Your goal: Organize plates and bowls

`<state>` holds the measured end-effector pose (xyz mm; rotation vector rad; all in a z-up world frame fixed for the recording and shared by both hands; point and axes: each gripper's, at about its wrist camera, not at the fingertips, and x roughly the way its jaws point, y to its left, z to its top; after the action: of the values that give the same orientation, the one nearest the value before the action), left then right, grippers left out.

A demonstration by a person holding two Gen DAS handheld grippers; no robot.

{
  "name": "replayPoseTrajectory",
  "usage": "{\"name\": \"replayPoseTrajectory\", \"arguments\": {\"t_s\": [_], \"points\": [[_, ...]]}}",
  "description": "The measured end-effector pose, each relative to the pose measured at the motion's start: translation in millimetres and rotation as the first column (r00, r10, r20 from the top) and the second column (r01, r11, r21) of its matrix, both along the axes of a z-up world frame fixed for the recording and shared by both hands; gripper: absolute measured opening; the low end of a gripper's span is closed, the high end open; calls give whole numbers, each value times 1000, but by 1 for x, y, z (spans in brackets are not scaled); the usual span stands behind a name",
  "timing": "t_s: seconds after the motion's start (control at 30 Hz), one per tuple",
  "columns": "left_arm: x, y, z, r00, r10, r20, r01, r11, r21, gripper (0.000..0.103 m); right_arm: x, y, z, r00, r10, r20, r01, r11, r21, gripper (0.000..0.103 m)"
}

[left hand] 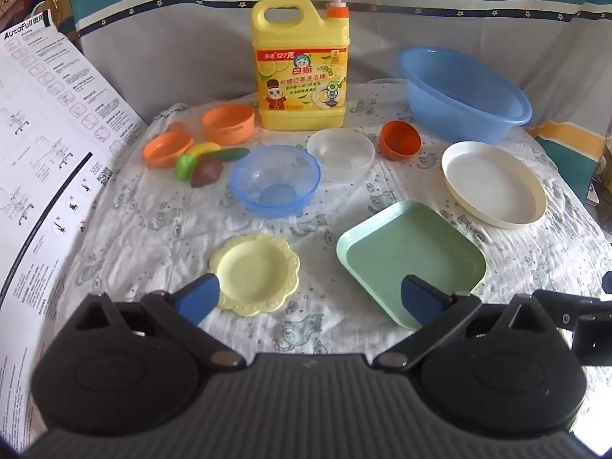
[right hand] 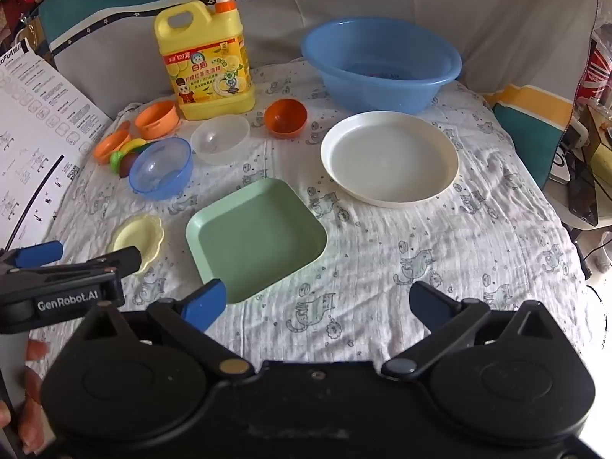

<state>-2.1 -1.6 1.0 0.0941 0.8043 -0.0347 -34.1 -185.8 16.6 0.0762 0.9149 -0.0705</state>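
Nearest item: left gripper (left hand: 310, 300), jaws spread wide and empty, hovering over the cloth's near edge between yellow plate and green tray. Right gripper (right hand: 317, 304), likewise spread wide, nothing between its pads, just off the green tray's near corner.

Stock on the printed cloth (right hand: 440, 252), largest to smallest:
- Blue basin (right hand: 382, 63), back right. Deep and bulky; a one-rim pinch would likely tip it.
- White round plate (right hand: 390, 157), in front of the basin, lying flat. Low rim, so pads could skid off or snag the cloth.
- Green square tray (right hand: 256, 237), centre front. Same flat-lying risk.
- Blue clear bowl (right hand: 160, 168), left of centre, close against the toy food (right hand: 128, 155). Lifting it may scatter those pieces.
- Clear bowl (right hand: 220, 137), touching or nearly touching the detergent jug (right hand: 204, 65). Smooth wall, could slip.
- Orange bowl (right hand: 285, 116), tilted on its side; likely to roll if nudged.
- Two orange dishes (left hand: 199, 134), back left.
- Yellow scalloped plate (left hand: 254, 273), front left, smallest. Thin edge, partly under the left finger.

General hazard: all pieces still lie apart and unsorted; the wrinkled cloth could drag and shift neighbours, and both grippers converging on the tray could collide.
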Motion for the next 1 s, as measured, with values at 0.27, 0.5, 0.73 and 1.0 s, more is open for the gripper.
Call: {"name": "replayPoseTrajectory", "arguments": {"t_s": [0.27, 0.5, 0.73, 1.0], "points": [[-1, 6, 3, 999, 2, -37, -3, 999, -50, 103, -2, 0, 2, 1000, 2, 3, -2, 1000, 1, 103], [-4, 9, 2, 999, 3, -39, -6, 998, -60, 103, -1, 5, 2, 1000, 23, -16, -23, 1000, -6, 103], [-5, 5, 7, 999, -2, -32, 1, 998, -55, 103, -1, 1, 3, 1000, 25, -13, -26, 1000, -5, 103], [-4, 6, 8, 999, -1, -33, -1, 998, -60, 103, 1, 2, 0, 999, 25, -24, -25, 1000, -5, 103]]}}
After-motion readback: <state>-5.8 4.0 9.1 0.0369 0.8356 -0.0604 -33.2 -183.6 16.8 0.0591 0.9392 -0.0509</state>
